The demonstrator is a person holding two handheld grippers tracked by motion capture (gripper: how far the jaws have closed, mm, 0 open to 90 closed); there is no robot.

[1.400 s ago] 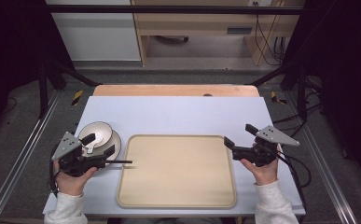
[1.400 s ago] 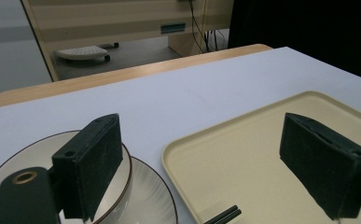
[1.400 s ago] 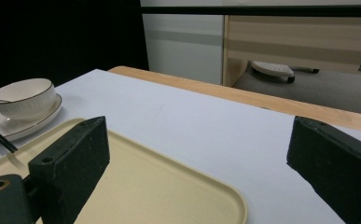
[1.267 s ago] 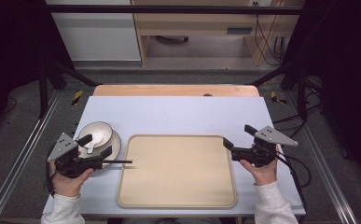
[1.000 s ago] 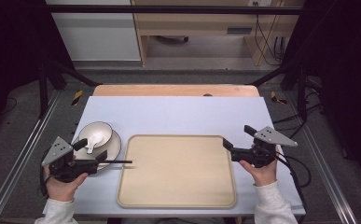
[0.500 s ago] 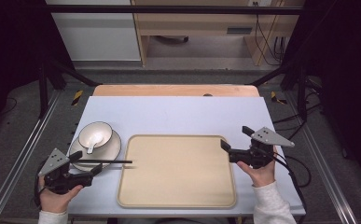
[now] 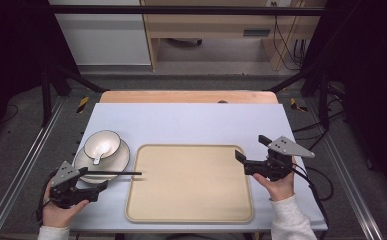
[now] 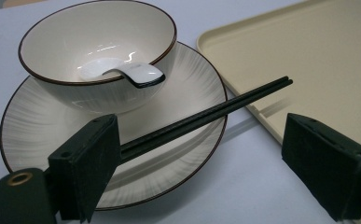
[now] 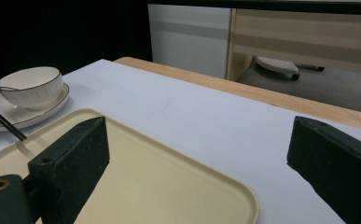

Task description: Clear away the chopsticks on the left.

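Nearest the person, the left gripper [image 7: 92,190] is sitting low at the front left corner of the table [image 7: 191,120], gripped in the left hand [image 7: 56,210], and its jaws are standing wide apart — released, grasping nothing. In the left gripper view the pair of black chopsticks [image 8: 201,116] is running just past the inner face of one jaw, with the other jaw well clear to the side; whether that near jaw is touching the sticks I cannot tell. The chopsticks are lying across the front rim of the plate [image 8: 187,154], their tips reaching over the near left edge of the beige tray [image 7: 191,185]. On the plate the white bowl [image 7: 102,145] with its dark rim is standing upright, and a white spoon [image 8: 122,72] is resting inside it, handle leaning on the rim. Across the tray, the right gripper [image 7: 241,159] is hovering just over the tray's right edge, held in the right hand [image 7: 277,184]; its jaws are likewise spread open with nothing between them — in the right gripper view they are framing bare tray and table. Farther off, beyond the table's wooden back edge, a wooden cabinet [image 7: 216,30] is standing on the floor.
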